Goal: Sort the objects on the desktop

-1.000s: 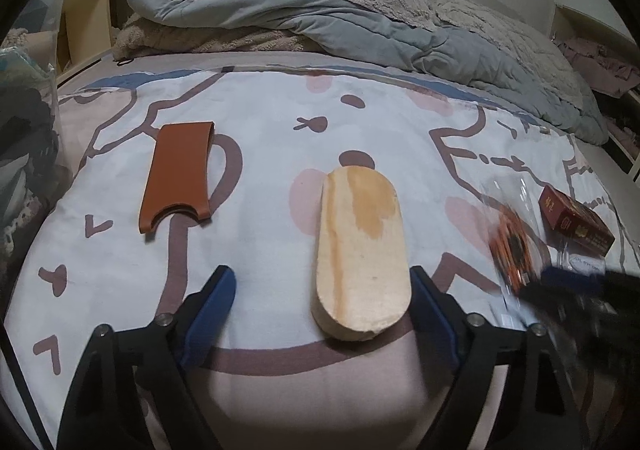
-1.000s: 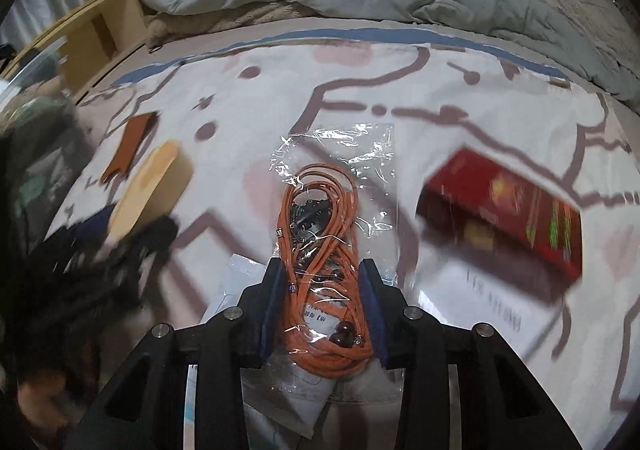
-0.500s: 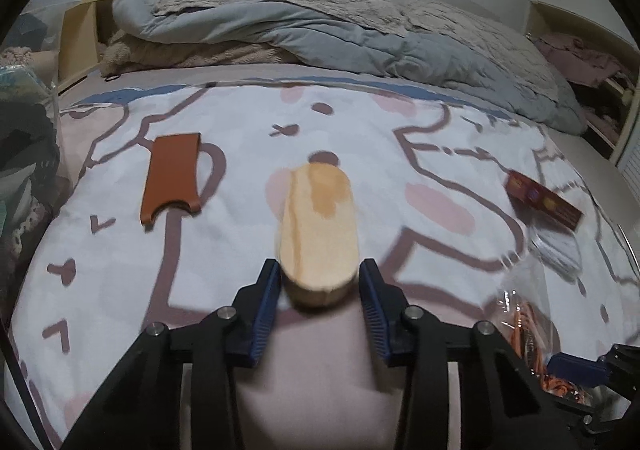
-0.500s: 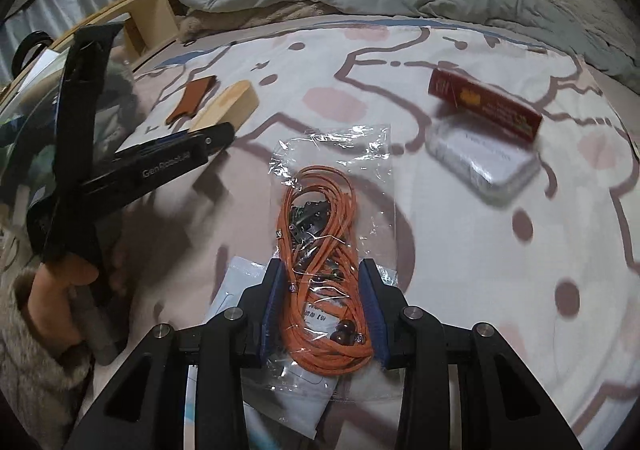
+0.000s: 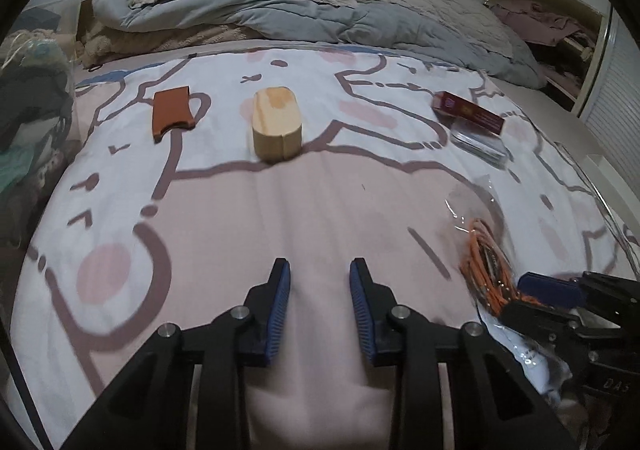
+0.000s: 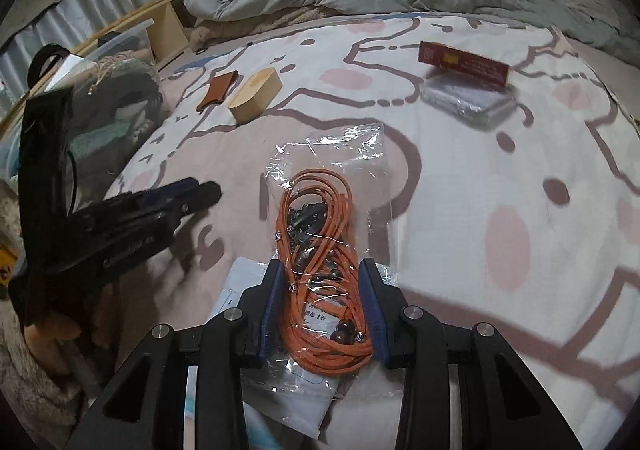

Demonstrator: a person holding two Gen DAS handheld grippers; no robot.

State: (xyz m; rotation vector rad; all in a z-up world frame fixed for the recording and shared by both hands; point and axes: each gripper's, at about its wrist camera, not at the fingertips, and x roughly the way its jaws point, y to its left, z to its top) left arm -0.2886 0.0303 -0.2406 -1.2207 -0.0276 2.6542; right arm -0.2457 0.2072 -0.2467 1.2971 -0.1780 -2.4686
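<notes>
A bag of orange cord [image 6: 316,242] sits between the pads of my right gripper [image 6: 322,270], which is shut on it just above the patterned bedsheet [image 6: 500,177]. In the left wrist view the same bag [image 5: 486,262] and right gripper [image 5: 552,286] show at the lower right. My left gripper [image 5: 320,270] is shut with nothing between its pads, well short of the oval wooden block [image 5: 276,125]. Left of the block lies a brown leather sleeve [image 5: 172,113]. A red box [image 5: 468,113] rests against a clear packet [image 5: 480,145] at the right.
A grey duvet [image 5: 320,13] and pillows are piled along the far side of the bed. Bags and a plastic bin [image 5: 36,97] crowd the left edge. A shelf with clothes [image 5: 552,25] stands at the far right. A white flat packet [image 6: 240,290] lies under the held bag.
The left jaws went from wide around the wooden block to shut, and that gripper drew back from the block, which stayed on the bed. The right gripper carried the cord bag nearer the bed's front.
</notes>
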